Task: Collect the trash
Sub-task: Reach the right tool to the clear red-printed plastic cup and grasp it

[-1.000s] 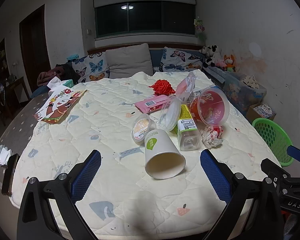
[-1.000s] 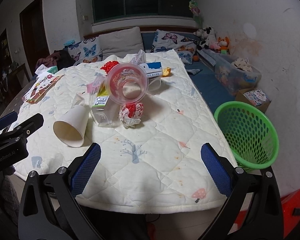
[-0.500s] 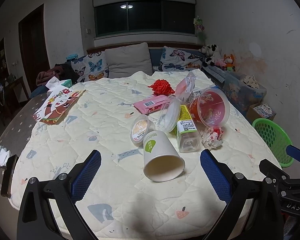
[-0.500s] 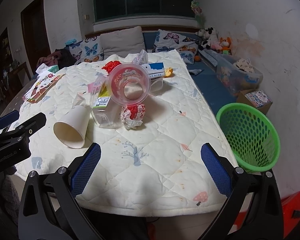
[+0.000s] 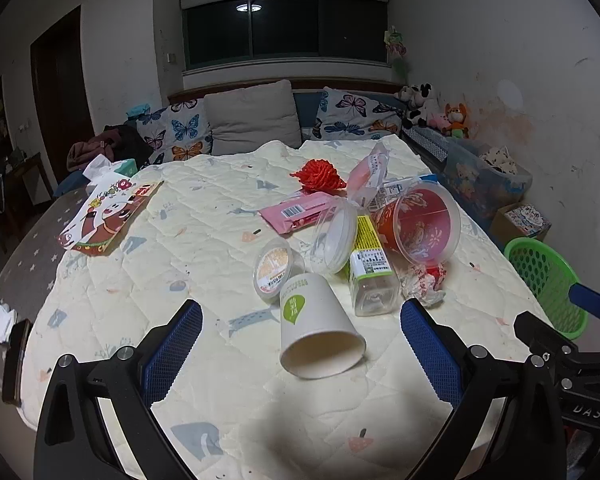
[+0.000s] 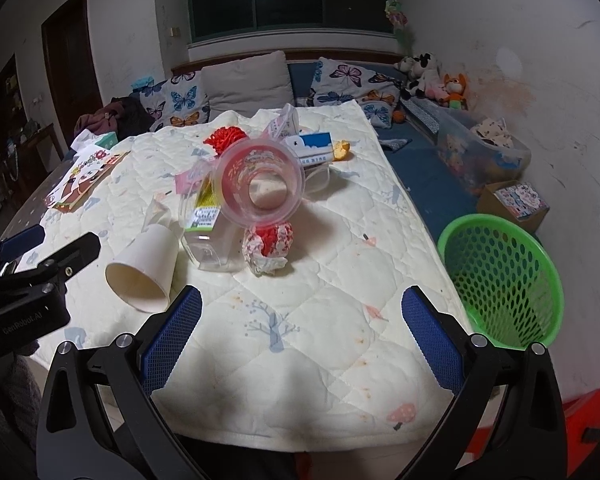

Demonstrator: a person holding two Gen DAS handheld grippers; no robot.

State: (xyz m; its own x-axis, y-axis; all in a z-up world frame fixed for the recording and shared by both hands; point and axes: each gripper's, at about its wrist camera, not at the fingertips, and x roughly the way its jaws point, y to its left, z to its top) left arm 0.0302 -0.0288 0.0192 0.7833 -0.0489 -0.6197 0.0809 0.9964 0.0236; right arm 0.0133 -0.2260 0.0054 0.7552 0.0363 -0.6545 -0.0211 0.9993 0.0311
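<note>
Trash lies in a heap on the quilted bed [image 5: 180, 264]: a white paper cup [image 5: 318, 328] on its side, a clear bottle with a yellow label [image 5: 370, 276], a red plastic tub [image 5: 420, 224], a crumpled red-white wrapper [image 5: 424, 282], a small lidded pot [image 5: 276, 266], a pink packet [image 5: 300, 210]. My left gripper [image 5: 300, 348] is open, the cup lying between its fingers. My right gripper [image 6: 300, 336] is open and empty, short of the wrapper [image 6: 268, 246] and bottle [image 6: 210, 236]. A green basket [image 6: 500, 276] stands right of the bed.
A picture book [image 5: 104, 216] lies at the bed's left. Pillows [image 5: 252, 120] line the headboard. A clear storage box [image 6: 480, 156], a cardboard box [image 6: 516, 204] and soft toys [image 6: 432, 76] stand along the right wall. A red object [image 6: 540, 432] sits on the floor.
Both grippers have moved slightly forward toward the heap; the cup now lies between the left fingers. Nothing has been grasped.
</note>
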